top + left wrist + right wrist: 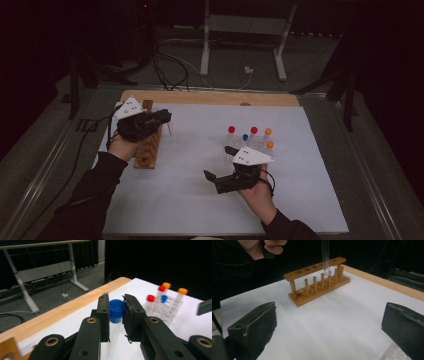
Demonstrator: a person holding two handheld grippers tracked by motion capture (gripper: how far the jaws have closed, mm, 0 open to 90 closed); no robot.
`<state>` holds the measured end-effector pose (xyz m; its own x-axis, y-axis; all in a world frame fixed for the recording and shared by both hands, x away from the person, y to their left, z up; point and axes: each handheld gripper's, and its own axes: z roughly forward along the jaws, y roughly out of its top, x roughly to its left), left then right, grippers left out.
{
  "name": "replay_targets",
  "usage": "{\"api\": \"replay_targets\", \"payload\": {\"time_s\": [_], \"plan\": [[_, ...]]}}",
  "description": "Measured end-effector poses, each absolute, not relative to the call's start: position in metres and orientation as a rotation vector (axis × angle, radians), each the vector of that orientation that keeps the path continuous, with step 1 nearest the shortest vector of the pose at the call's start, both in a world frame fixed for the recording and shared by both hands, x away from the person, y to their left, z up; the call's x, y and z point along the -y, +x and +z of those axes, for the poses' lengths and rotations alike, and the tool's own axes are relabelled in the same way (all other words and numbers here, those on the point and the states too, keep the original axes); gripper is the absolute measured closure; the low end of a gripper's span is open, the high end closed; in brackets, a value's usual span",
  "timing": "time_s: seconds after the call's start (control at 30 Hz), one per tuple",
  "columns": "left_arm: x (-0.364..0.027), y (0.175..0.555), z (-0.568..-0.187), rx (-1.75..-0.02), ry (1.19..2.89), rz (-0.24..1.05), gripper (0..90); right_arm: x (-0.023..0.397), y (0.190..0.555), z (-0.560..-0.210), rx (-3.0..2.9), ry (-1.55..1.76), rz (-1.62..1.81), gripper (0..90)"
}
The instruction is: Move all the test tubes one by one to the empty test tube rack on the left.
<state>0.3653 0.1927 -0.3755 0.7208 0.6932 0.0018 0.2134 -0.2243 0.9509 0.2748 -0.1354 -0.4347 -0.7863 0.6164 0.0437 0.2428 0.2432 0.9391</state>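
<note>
One blue-capped tube (115,315) is hanging pinched in the left gripper (116,315) fingers above the wooden rack (318,283); the right gripper (327,332) is gaping empty (tube may snag on the rack's rim).

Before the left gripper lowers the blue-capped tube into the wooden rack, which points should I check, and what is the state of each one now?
1. Grip: left gripper is shut on the blue-capped tube, pads just under the cap. Ok.
2. Tube held about upright. Ok.
3. Tube tip lined up over a hole of the wooden rack: cannot tell.
4. Holes in the rack's top bar look empty. Ok.
5. Right gripper is open, holds nothing, and is away from the rack. Ok.
6. Clear rack with the other capped tubes stands apart from the path. Ok.
</note>
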Motion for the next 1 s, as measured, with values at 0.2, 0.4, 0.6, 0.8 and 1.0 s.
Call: {"api": "replay_targets", "payload": {"time_s": [0.2,0.4,0.6,0.8,1.0], "plan": [[-0.208,0.383,-0.368,-0.771,1.77,0.561,77.3,0.135,0.274,-0.435,-2.195,0.781,1.566,0.0],[-0.22,0.399,-0.364,-0.82,1.743,0.598,77.3,0.135,0.274,-0.435,-2.198,0.775,1.575,0.0],[-0.232,0.417,-0.365,-0.877,1.724,0.639,77.3,0.135,0.274,-0.436,-2.204,0.769,1.573,0.0],[-0.247,0.433,-0.365,-0.934,1.671,0.683,77.3,0.136,0.275,-0.437,-2.208,0.779,1.575,0.0],[-0.256,0.449,-0.373,-0.991,1.663,0.709,77.3,0.135,0.274,-0.437,-2.21,0.767,1.578,0.0]]}}
